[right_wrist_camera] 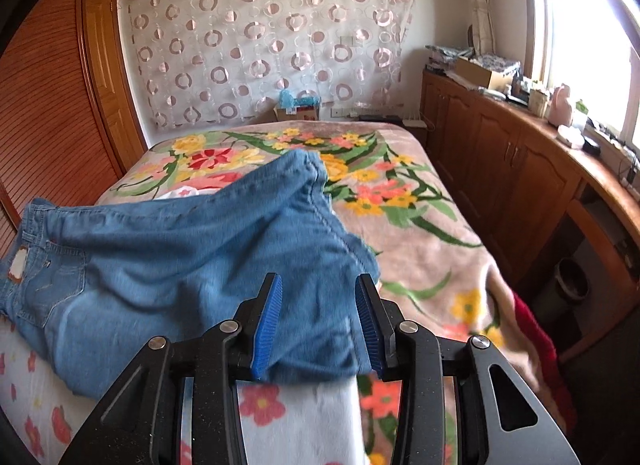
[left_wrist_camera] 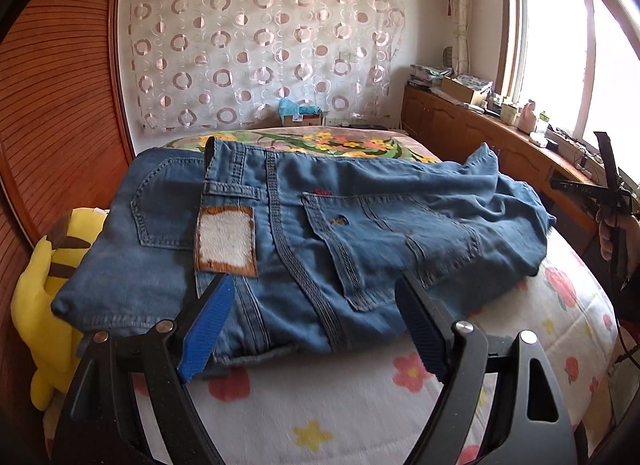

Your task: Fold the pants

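Blue denim pants [left_wrist_camera: 360, 225] lie bunched across the bed, seat side up, showing back pockets and a white patch [left_wrist_camera: 226, 239] with a brown border. My left gripper [left_wrist_camera: 314, 279] hovers over their near edge, its blue pads wide apart and not touching the cloth. In the right wrist view the leg end of the pants [right_wrist_camera: 180, 257] is heaped in folds. My right gripper [right_wrist_camera: 318, 279] stands partly open just above that end, with denim showing between the pads but not pinched. A person's hand [left_wrist_camera: 612, 233] holding the right tool shows at the left wrist view's right edge.
A yellow plush toy [left_wrist_camera: 44, 305] sits at the bed's left edge by a slatted wooden wardrobe [left_wrist_camera: 60, 105]. A floral blanket [right_wrist_camera: 400, 205] covers the far half of the bed. Wooden cabinets [right_wrist_camera: 500, 169] with clutter on top run under the window on the right.
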A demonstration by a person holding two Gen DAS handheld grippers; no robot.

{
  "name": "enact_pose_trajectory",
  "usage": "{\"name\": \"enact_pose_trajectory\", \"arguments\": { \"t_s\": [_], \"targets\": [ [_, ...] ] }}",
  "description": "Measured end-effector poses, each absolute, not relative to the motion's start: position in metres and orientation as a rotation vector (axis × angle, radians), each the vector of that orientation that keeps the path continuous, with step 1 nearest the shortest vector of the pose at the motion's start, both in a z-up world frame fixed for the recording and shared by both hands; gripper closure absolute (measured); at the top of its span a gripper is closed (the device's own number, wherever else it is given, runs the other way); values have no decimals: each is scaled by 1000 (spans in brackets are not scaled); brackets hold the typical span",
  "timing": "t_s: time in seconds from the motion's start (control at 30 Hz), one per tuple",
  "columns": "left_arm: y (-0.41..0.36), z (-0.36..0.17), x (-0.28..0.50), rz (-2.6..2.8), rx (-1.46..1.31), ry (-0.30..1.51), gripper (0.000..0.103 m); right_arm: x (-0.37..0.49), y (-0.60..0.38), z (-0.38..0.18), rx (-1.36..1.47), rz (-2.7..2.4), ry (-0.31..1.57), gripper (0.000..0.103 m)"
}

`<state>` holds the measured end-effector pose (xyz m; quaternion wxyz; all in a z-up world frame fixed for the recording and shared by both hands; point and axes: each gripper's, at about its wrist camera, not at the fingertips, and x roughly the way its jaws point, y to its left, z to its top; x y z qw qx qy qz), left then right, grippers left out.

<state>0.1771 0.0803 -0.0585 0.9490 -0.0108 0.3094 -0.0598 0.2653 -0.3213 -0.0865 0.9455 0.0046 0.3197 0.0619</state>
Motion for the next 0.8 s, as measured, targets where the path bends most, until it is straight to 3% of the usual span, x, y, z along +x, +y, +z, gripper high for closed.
{"name": "enact_pose_trajectory", "arguments": {
  "t_s": [0.07,0.13,0.3,0.37,0.43,0.8],
  "targets": [
    [78,-59,171,-118,-27,630,20,262,-322,-87,25,143,678,63],
    [77,-59,162,-120,-31,632,20,257,-323,-90,37,138,703,55],
    [75,-61,152,-122,-22,631,20,253,-323,-92,81,154,740,48],
    [76,-63,152,-122,-24,635,20,256,-323,-96,101,160,759,36],
    [78,-65,152,-119,-29,640,20,262,-325,-98,132,157,783,32],
    [90,-76,156,-98,-54,658,20,291,-339,-98,265,176,788,28]
  ]
}}
